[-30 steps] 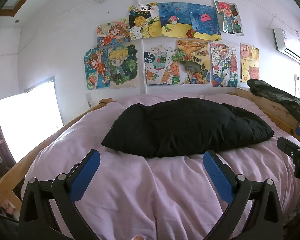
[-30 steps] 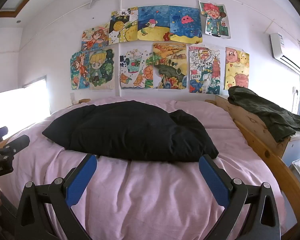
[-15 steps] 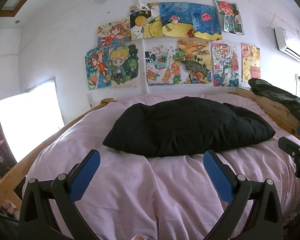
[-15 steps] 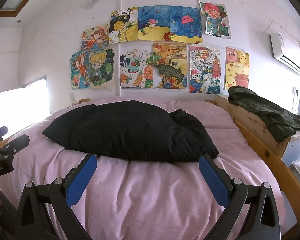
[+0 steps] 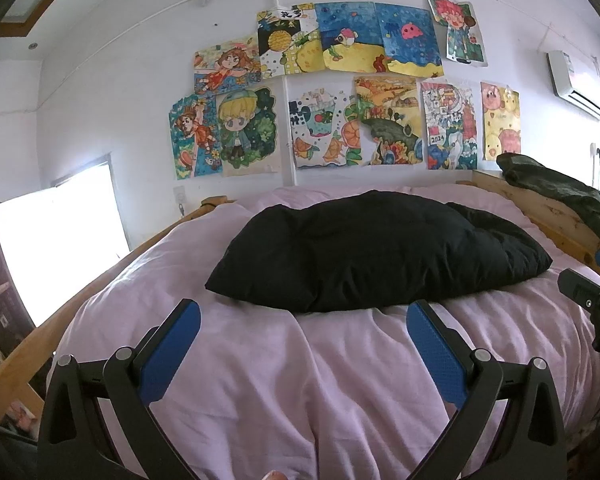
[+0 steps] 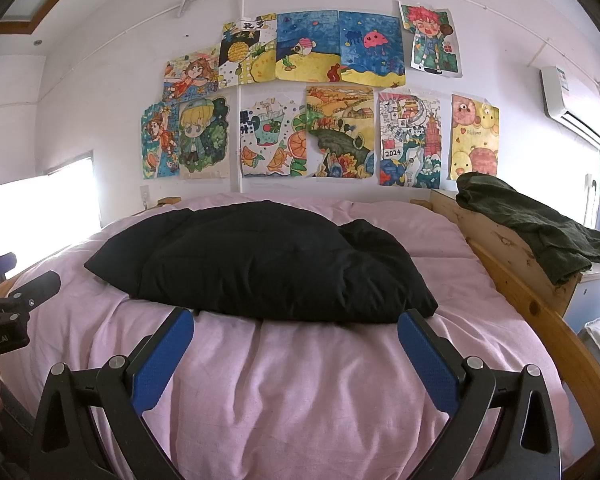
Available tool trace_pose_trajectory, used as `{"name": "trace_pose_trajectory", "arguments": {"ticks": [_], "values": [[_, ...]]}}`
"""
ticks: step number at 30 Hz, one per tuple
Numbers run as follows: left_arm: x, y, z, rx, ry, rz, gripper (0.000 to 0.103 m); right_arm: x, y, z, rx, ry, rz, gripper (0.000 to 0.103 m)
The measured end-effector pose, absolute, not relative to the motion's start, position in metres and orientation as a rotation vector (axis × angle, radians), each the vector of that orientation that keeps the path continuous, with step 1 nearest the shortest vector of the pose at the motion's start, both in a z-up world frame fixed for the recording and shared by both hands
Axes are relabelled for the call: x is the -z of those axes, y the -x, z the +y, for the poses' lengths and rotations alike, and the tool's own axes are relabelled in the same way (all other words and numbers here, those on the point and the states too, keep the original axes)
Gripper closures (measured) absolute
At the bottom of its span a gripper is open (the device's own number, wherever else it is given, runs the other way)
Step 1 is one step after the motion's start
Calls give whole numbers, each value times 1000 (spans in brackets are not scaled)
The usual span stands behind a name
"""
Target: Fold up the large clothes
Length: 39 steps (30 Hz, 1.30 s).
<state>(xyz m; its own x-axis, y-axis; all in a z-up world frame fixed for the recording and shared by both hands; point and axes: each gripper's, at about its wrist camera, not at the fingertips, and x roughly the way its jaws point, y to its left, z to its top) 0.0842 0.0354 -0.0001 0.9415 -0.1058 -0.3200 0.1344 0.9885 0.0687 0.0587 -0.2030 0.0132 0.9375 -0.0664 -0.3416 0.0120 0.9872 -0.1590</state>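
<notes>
A large black padded garment (image 5: 376,252) lies bunched in a mound on the pink bed cover (image 5: 284,380); it also shows in the right wrist view (image 6: 260,264). My left gripper (image 5: 303,320) is open and empty, held above the cover just short of the garment's near edge. My right gripper (image 6: 294,324) is open and empty, at the garment's near edge, its fingers apart from the cloth. The right gripper's tip shows at the right edge of the left wrist view (image 5: 588,296); the left gripper's tip shows at the left edge of the right wrist view (image 6: 16,296).
A wooden bed frame (image 6: 536,304) borders the bed on the right, with a dark green garment (image 6: 536,220) draped over it. A wall of children's drawings (image 6: 308,96) stands behind the bed. A bright window (image 5: 56,248) is at the left. An air conditioner (image 6: 576,108) hangs high right.
The left wrist view has shifted slightly, so the black garment sits a little further right in it. The right wrist view is unchanged. Both grippers stay open.
</notes>
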Motion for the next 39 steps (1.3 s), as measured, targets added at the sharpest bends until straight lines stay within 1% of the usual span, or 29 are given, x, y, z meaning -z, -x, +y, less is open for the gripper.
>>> {"name": "trace_pose_trajectory", "arguments": {"ticks": [32,39], "values": [[4,-87,41,121,-102,327,2,-12,-59,-202,42,155,355,0],[14,-90,51,116,-138,359,2,-12,-59,-201,43,155,356,0]]}}
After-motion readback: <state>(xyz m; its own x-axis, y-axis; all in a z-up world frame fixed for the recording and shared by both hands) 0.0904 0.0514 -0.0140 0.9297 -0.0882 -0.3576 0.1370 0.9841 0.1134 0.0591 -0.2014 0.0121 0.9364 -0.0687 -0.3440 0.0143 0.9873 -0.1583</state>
